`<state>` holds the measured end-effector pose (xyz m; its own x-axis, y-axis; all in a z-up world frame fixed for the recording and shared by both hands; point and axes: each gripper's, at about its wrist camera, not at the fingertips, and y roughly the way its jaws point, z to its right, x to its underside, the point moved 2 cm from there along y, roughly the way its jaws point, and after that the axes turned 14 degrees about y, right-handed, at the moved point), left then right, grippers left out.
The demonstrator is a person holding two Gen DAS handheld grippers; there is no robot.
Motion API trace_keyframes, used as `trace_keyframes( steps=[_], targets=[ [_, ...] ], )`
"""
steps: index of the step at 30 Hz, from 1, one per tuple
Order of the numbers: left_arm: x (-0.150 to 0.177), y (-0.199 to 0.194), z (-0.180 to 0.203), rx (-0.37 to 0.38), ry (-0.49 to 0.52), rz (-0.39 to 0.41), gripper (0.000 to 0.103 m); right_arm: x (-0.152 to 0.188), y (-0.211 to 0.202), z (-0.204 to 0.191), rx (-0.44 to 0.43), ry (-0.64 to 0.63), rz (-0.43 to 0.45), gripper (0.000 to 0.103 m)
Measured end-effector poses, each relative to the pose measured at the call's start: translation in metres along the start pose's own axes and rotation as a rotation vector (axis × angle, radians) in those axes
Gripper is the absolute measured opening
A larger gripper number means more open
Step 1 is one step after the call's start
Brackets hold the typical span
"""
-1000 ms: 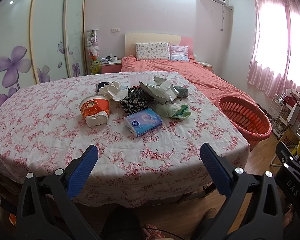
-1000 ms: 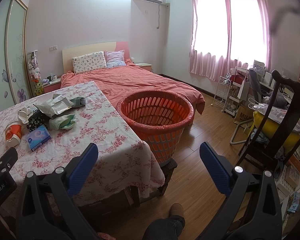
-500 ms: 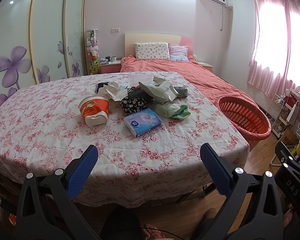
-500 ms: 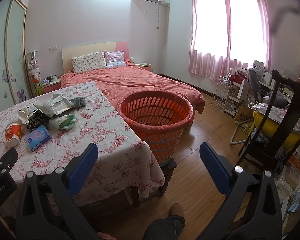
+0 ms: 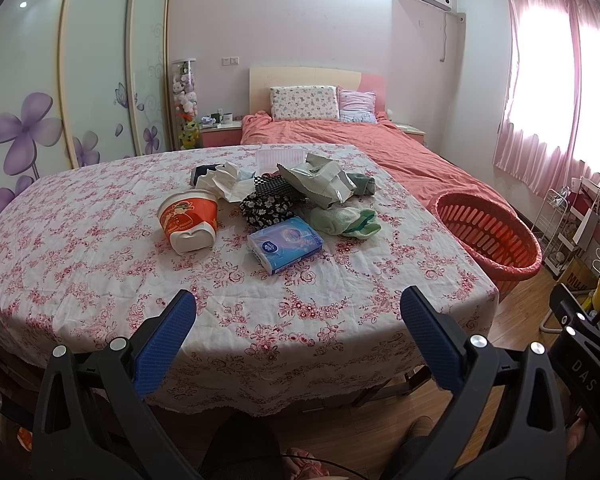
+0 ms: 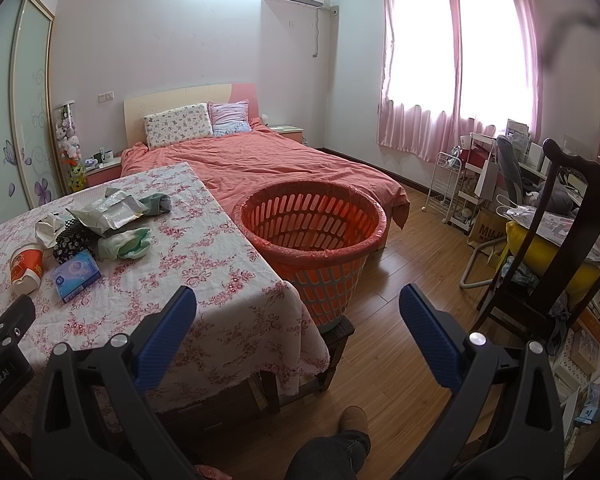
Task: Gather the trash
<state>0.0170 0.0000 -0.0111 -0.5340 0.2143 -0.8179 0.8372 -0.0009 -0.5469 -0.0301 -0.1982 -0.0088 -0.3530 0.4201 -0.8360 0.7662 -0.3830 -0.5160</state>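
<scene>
The trash sits in a loose heap near the middle of the worktop, on the flowered cloth. Nearest me are a red and white paper cup lying on its side and a blue tissue pack flat on the cloth. Behind them I see crumpled white paper, a dark flowered pouch, a torn silver wrapper and a green cloth bundle, most of them touching or overlapping. I judge they were heaped together so each can be picked off in turn.

The orange basket stands just beside the worktop's right edge, lined with a thin bag and, as far as I can see, with nothing in it. Its place suits a short carry from the heap.

My left gripper hangs short of the near edge, facing the heap, jaws released and wide apart, grasping nothing. My right gripper hangs over the floor, looking toward the basket, jaws likewise spread and empty.

Nothing looks collected yet. I would start with the cup or tissue pack, being closest and free of the pile.
</scene>
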Motion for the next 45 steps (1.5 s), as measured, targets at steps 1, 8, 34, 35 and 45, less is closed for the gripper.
trace_keyframes(
  steps=[1,8,34,35,45],
  targets=[
    [0.000,0.000,0.000,0.000,0.000,0.000,0.101,0.000,0.000,0.000,0.000,0.000,0.000,0.099],
    [0.000,0.000,0.000,0.000,0.000,0.000,0.101,0.000,0.000,0.000,0.000,0.001,0.000,0.099],
    [0.002,0.003,0.001,0.001,-0.001,-0.002,0.101,-0.001,0.001,0.002,-0.001,0.003,-0.001,0.099],
    [0.002,0.003,0.001,0.001,-0.001,-0.002,0.101,-0.001,0.001,0.003,-0.004,0.004,-0.001,0.099],
    [0.008,0.021,-0.017,-0.022,-0.046,-0.041,0.101,0.001,0.018,-0.013,-0.070,-0.008,-0.022,0.099]
  ],
)
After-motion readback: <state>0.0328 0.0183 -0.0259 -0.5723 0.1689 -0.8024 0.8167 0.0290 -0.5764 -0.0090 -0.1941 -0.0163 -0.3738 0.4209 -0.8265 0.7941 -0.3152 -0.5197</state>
